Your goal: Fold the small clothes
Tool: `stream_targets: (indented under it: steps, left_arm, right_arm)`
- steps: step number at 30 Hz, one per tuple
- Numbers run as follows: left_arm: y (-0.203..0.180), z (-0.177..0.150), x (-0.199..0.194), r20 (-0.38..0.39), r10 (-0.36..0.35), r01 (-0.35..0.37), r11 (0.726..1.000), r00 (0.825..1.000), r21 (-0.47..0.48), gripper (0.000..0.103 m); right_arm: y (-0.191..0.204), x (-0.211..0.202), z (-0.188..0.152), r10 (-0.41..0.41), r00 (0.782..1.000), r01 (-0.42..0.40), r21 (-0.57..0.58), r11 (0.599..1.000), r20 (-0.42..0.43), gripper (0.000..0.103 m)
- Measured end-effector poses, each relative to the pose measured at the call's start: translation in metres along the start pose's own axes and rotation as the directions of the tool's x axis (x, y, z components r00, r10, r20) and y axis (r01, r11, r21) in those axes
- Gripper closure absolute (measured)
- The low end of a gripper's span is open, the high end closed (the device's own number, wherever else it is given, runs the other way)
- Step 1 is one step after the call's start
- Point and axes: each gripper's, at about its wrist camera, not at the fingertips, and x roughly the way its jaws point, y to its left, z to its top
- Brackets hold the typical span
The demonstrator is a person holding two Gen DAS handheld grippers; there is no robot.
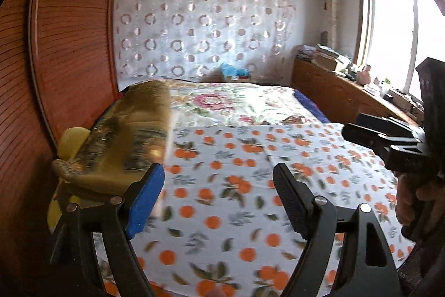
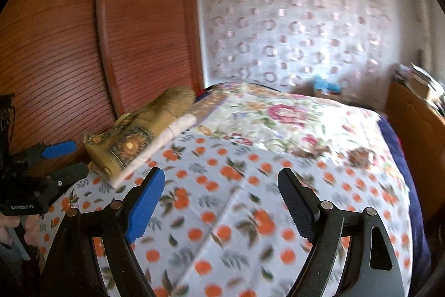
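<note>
Left wrist view: left gripper low over white bed sheet printed with oranges and green leaves, jaws spread wide, nothing between them; blue pad on one finger, black ribbed pad on the other. Just past the blue-padded finger, folded mustard-yellow cloth with dark ornamental print, lying at the sheet's left edge beside reddish slatted wooden wardrobe doors, a pale strip showing along its right side. Beyond the orange sheet, floral bedspread with pink blossoms; behind that, sheer white curtain with ring pattern. At the right border, right gripper as a black body, fingertips not shown there, a hand under it (heavily blurred).

Right wrist view: right gripper's own jaws likewise wide apart and empty above the orange-print sheet, clear of any fabric. Folded mustard cloth up and left of the blue pad, resting flat, a pale layer at its near edge. Left gripper at the far left margin, blue and black fingers separated, holding nothing, just beside the cloth but not touching it. Wooden sideboard cluttered with small items under the bright window.
</note>
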Motion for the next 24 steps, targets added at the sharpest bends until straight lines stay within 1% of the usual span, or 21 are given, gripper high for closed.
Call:
stream_targets:
  steps: [3,5,8,10,12,17,19,24]
  left_arm:
    - [-0.017,0.004,-0.008,0.022,-0.015,0.015,1.0,1.0,0.002,0.022]
    - [-0.026,0.008,-0.017,0.046,-0.022,0.021,1.0,0.999,0.004,0.022]
    - [-0.039,0.016,-0.03,0.073,-0.002,0.001,1.0,0.997,0.014,0.022]
    - [-0.043,0.019,-0.035,0.084,0.012,-0.013,1.0,0.996,0.016,0.022]
    - [-0.046,0.023,-0.041,0.094,0.007,-0.009,1.0,0.996,0.019,0.022]
    - [-0.053,0.029,-0.047,0.112,0.016,-0.02,0.999,0.994,0.037,0.022]
    - [-0.055,0.03,-0.049,0.114,0.013,-0.017,0.999,0.993,0.039,0.022]
    - [-0.056,0.027,-0.049,0.12,0.017,-0.022,0.999,0.993,0.045,0.022]
  right_arm:
    - [0.0,-0.034,-0.006,-0.052,0.998,0.05,0.046,0.998,0.038,0.018]
    - [0.006,-0.056,-0.009,-0.09,0.993,0.086,0.06,0.994,0.072,0.018]
    - [0.014,-0.088,-0.014,-0.133,0.985,0.125,0.077,0.989,0.109,0.018]
    - [0.019,-0.105,-0.021,-0.148,0.981,0.137,0.087,0.987,0.128,0.018]
    - [0.021,-0.118,-0.025,-0.164,0.976,0.151,0.095,0.984,0.143,0.018]
    - [0.034,-0.121,-0.033,-0.187,0.97,0.172,0.104,0.98,0.159,0.018]
    - [0.032,-0.111,-0.041,-0.19,0.969,0.174,0.108,0.979,0.158,0.018]
    - [0.034,-0.113,-0.047,-0.199,0.967,0.181,0.119,0.976,0.159,0.018]
